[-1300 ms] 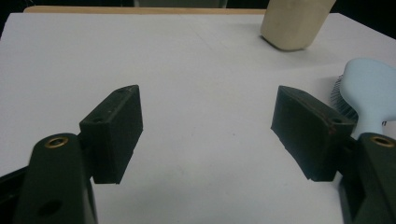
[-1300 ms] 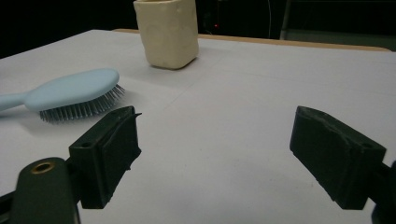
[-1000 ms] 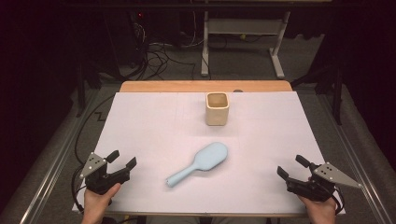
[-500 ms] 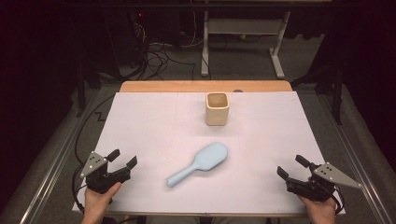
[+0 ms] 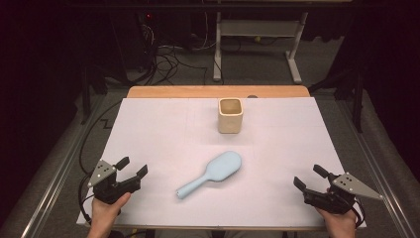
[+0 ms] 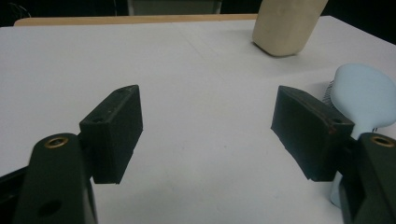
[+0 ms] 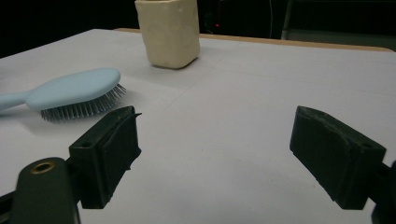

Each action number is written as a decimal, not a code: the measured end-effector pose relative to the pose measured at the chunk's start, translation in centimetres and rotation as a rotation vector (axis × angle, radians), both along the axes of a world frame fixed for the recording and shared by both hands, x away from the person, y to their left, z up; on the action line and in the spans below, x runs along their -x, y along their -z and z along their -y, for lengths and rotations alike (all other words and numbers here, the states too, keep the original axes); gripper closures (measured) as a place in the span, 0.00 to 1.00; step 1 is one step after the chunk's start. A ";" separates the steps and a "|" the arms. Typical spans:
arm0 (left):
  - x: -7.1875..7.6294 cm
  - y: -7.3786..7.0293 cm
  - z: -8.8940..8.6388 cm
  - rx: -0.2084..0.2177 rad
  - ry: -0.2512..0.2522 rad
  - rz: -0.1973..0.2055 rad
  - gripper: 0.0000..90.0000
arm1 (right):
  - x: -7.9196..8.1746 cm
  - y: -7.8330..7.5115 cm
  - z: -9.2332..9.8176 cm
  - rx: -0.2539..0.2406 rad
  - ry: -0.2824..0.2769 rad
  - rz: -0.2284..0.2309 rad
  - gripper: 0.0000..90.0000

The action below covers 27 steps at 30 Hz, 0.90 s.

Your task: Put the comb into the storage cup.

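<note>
1. Compared with the pictures from a second and half a second ago, nothing has shifted: both grippers sit at the same near corners, and the hairbrush and cup lie where they were. I take this as a pause before work begins, with no reach committed yet.
2. The left gripper (image 5: 132, 170) rests on the white table cover (image 5: 163, 134), near and to the left of the hairbrush (image 5: 212, 173); its jaws stand wide apart with nothing between them.
3. The right gripper (image 5: 309, 178) rests near and to the right of the hairbrush, jaws equally wide and empty, close to the cover's front edge.
4. The light blue hairbrush lies bristles down between the two grippers, handle pointing toward the left gripper's side, head angled toward the cup.
5. Bare cover lies all round the hairbrush, so either gripper seems to have a free path to it.
6. Beyond the hairbrush stands the cream square cup (image 5: 230, 115), upright and well apart from it, near the cover's far edge, where a strip of wooden tabletop (image 5: 173, 91) shows.
</note>
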<state>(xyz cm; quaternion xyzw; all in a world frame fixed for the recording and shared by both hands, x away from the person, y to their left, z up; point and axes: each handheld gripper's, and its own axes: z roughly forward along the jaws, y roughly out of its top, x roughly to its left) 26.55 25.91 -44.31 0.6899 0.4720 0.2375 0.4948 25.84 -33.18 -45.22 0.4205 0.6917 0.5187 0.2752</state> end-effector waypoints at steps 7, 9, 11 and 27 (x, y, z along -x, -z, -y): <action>-0.1 -0.1 0.2 -0.001 0.009 0.000 0.29 | 0.0 0.0 0.0 0.000 -0.001 0.001 0.18; -0.1 -0.1 0.3 -0.002 0.012 -0.002 0.29 | 0.0 0.0 0.0 0.000 -0.001 0.000 0.18; -0.1 -0.1 0.4 0.002 0.014 -0.002 0.29 | 0.0 0.0 0.0 0.000 -0.001 0.001 0.18; -0.3 -0.7 1.8 -0.017 0.066 0.013 0.28 | 0.0 0.0 0.0 0.000 -0.002 0.000 0.18</action>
